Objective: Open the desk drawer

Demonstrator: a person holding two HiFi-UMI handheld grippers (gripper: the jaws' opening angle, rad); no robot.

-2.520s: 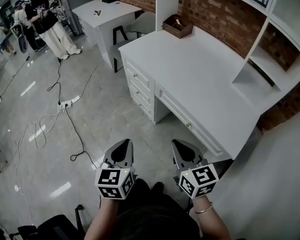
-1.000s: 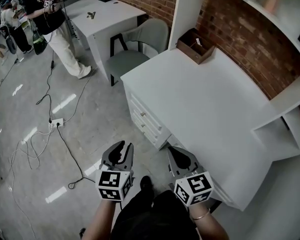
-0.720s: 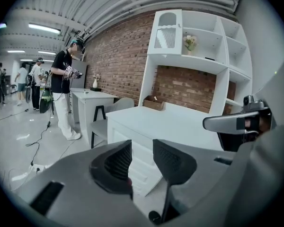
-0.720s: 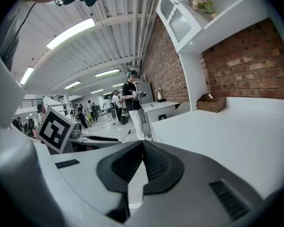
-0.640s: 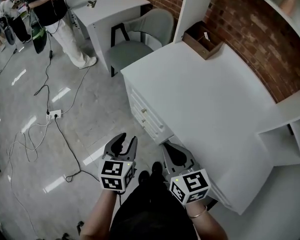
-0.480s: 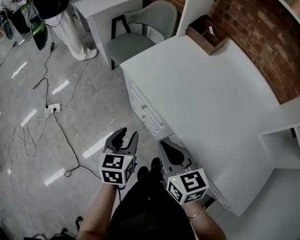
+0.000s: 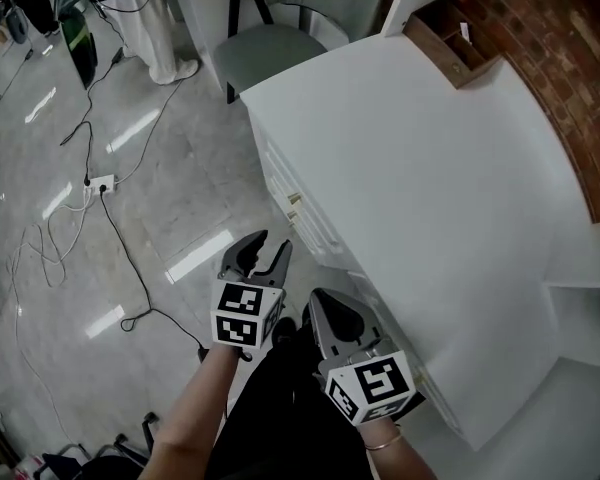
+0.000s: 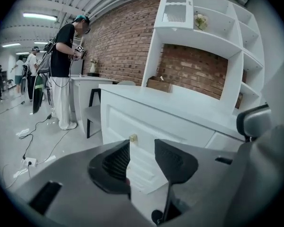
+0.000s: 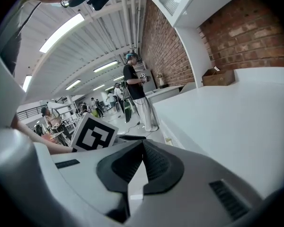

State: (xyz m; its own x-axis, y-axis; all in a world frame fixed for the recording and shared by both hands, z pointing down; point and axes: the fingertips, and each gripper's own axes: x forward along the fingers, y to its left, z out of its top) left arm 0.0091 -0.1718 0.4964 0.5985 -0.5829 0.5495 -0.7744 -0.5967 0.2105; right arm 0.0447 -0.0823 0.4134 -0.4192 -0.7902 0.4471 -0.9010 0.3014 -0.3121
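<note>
The white desk [image 7: 430, 188] fills the right of the head view. Its drawer stack [image 7: 298, 213] with small brass knobs faces the floor on the left. My left gripper [image 7: 270, 245] hangs low in front of that stack, its jaws opening with nothing between them. In the left gripper view a brass knob [image 8: 132, 138] on a drawer front [image 8: 156, 126] shows just beyond the left gripper [image 8: 142, 144]. My right gripper [image 7: 320, 303] is shut and empty, close to the desk's front edge. In the right gripper view the right gripper [image 9: 142, 145] points along the desk top [image 9: 227, 112].
A grey chair [image 7: 280, 38] stands at the desk's far end. A wooden box [image 7: 455, 38] sits on the desk by the brick wall. A power strip [image 7: 100, 183] and cables lie on the floor to the left. A person [image 8: 66, 74] stands by a second desk.
Both grippers have sunk and come closer to the desk's drawer fronts. The left jaws have spread from nearly closed to wide. The right jaws stay shut.
</note>
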